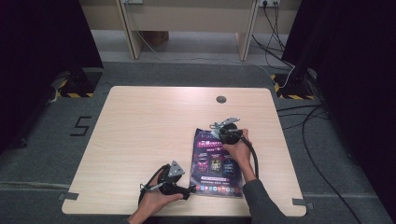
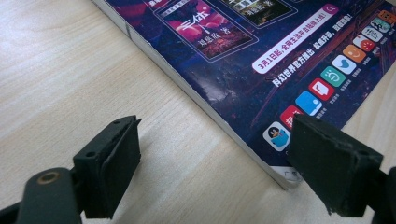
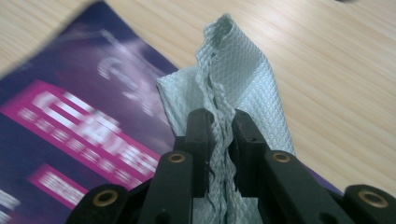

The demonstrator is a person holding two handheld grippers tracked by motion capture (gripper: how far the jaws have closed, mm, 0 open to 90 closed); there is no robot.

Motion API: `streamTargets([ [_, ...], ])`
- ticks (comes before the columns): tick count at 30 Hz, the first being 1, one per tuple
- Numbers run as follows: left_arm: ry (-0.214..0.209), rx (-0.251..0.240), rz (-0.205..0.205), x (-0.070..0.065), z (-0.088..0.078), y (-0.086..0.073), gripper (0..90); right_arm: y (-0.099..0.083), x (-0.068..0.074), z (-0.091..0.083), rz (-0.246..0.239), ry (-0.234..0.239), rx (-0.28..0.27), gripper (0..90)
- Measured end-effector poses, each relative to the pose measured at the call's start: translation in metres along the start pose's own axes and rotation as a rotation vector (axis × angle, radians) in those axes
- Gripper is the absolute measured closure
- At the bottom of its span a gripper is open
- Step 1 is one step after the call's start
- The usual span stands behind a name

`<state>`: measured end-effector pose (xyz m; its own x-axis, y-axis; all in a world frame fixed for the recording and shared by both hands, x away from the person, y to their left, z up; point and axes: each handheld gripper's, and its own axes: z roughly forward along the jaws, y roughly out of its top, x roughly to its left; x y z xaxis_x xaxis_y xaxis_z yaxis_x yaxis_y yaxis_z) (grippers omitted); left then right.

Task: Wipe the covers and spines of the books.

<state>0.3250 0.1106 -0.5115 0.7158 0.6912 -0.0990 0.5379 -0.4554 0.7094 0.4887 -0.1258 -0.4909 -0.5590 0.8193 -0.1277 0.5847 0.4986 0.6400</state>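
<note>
A dark purple magazine point(image 1: 217, 161) lies flat on the light wooden table point(image 1: 140, 130), right of centre near the front edge. My right gripper point(image 1: 219, 126) is at the magazine's far end, shut on a pale green textured cloth point(image 3: 233, 60); the cloth bunches up between the jaws of the right gripper point(image 3: 219, 116) above the magazine's cover point(image 3: 84, 121). My left gripper point(image 1: 189, 190) rests low at the magazine's near left corner. In the left gripper view its jaws point(image 2: 215, 123) stand wide open, one on the bare wood, one over the corner of the magazine point(image 2: 243, 56), with nothing gripped.
A round cable hole point(image 1: 221, 99) sits near the table's far edge. Bare wood spreads across the left and far parts of the table. Cables point(image 1: 308, 126) run over the floor to the right, and a desk frame point(image 1: 187, 23) stands behind.
</note>
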Motion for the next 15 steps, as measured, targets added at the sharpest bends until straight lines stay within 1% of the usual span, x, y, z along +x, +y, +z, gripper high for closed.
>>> streamTargets([
  [1,0.000,0.000,0.001,0.000,0.000,0.000,16.4,0.004,0.006,0.002,-0.004,0.010,-0.004,79.5],
  [3,0.002,0.000,0.004,0.000,0.000,0.000,16.4,0.011,0.017,0.006,-0.040,0.034,0.003,79.2],
  [6,0.002,-0.001,0.001,0.000,0.000,0.000,16.5,0.020,0.031,0.010,-0.073,0.055,0.001,79.2],
  [8,0.002,-0.002,0.004,0.000,0.000,0.000,16.4,0.023,0.040,0.012,-0.095,0.080,-0.002,79.2],
  [10,-0.002,-0.001,-0.003,0.000,0.000,0.000,16.4,0.026,0.048,0.013,-0.107,0.113,-0.009,79.1],
  [12,0.000,-0.001,-0.001,0.000,0.000,0.000,16.4,0.025,0.053,0.012,-0.126,0.120,-0.019,79.1],
  [14,-0.003,-0.001,-0.004,0.000,0.000,-0.001,16.4,0.024,0.054,0.011,-0.144,0.135,-0.021,79.0],
  [15,-0.004,-0.001,-0.005,0.000,0.000,-0.001,16.3,0.023,0.053,0.011,-0.135,0.142,-0.023,78.9],
])
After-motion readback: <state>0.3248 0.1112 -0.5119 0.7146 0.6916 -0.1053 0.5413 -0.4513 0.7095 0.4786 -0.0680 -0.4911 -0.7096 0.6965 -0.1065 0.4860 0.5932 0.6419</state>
